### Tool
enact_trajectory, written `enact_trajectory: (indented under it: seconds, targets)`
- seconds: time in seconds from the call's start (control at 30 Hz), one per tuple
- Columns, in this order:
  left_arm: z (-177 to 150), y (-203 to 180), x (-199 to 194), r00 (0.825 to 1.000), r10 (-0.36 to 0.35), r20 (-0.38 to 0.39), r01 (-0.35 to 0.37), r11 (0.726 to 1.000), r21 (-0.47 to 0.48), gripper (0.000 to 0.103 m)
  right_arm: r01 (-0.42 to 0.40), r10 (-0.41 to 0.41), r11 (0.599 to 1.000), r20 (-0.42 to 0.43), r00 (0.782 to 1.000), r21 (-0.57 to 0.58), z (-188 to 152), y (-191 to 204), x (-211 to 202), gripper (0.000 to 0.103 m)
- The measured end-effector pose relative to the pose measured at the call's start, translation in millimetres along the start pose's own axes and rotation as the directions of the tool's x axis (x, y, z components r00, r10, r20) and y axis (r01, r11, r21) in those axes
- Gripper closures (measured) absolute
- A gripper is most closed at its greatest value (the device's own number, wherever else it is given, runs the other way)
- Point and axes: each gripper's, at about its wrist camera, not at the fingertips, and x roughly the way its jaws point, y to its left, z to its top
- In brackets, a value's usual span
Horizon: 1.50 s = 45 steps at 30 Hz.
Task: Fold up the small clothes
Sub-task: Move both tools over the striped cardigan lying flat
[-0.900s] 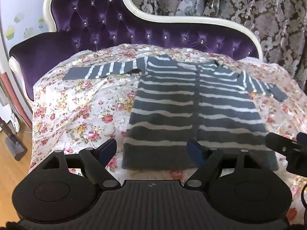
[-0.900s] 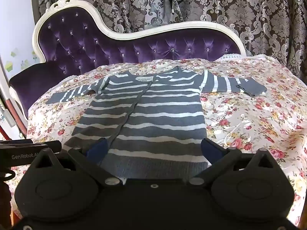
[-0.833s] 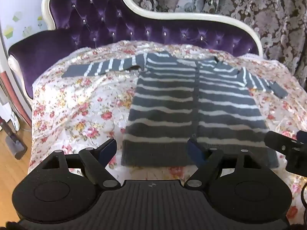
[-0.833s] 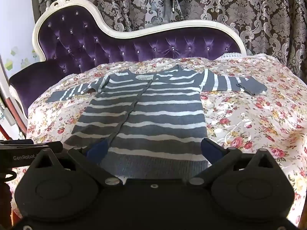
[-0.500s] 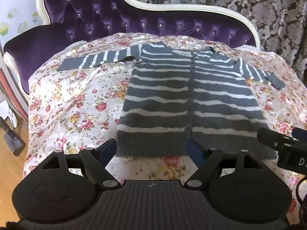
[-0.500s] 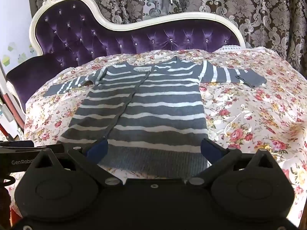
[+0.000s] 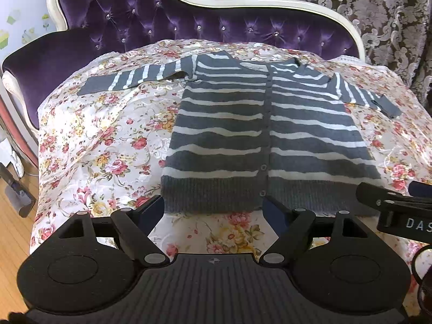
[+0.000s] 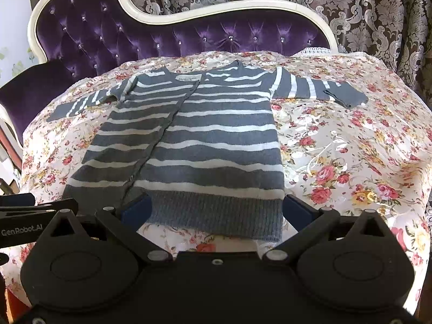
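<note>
Nearest, the left gripper (image 7: 214, 210) and right gripper (image 8: 216, 210) are held with jaws apart over the ribbed hem (image 8: 216, 210) of the grey-and-white striped knitted cardigan (image 7: 259, 132), spread flat on the floral quilted bedspread (image 7: 102, 140). No fold is made yet; pinching both hem corners is judged next.

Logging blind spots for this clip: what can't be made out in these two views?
- Cardigan neck label: too small to read, right wrist view.
- Hem's right corner: behind the right gripper, left wrist view.
- Hem's left corner: behind the left gripper, right wrist view.
</note>
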Motion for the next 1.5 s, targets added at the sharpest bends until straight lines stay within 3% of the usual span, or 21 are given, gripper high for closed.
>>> enact_trajectory:
  seconds: [1.03,1.5]
  targets:
    - [-0.4,-0.3,8.5,0.999,-0.007,-0.034,0.007,1.000,-0.001,0.024,-0.018,0.018,1.000,-0.043,0.999,0.006,1.2,2.2,8.1,0.001]
    - [26.1,7.1,13.6,0.999,-0.017,-0.029,0.017,1.000,-0.012,0.024,-0.075,0.076,0.997,-0.048,0.996,0.023,33.4,2.6,17.5,0.001]
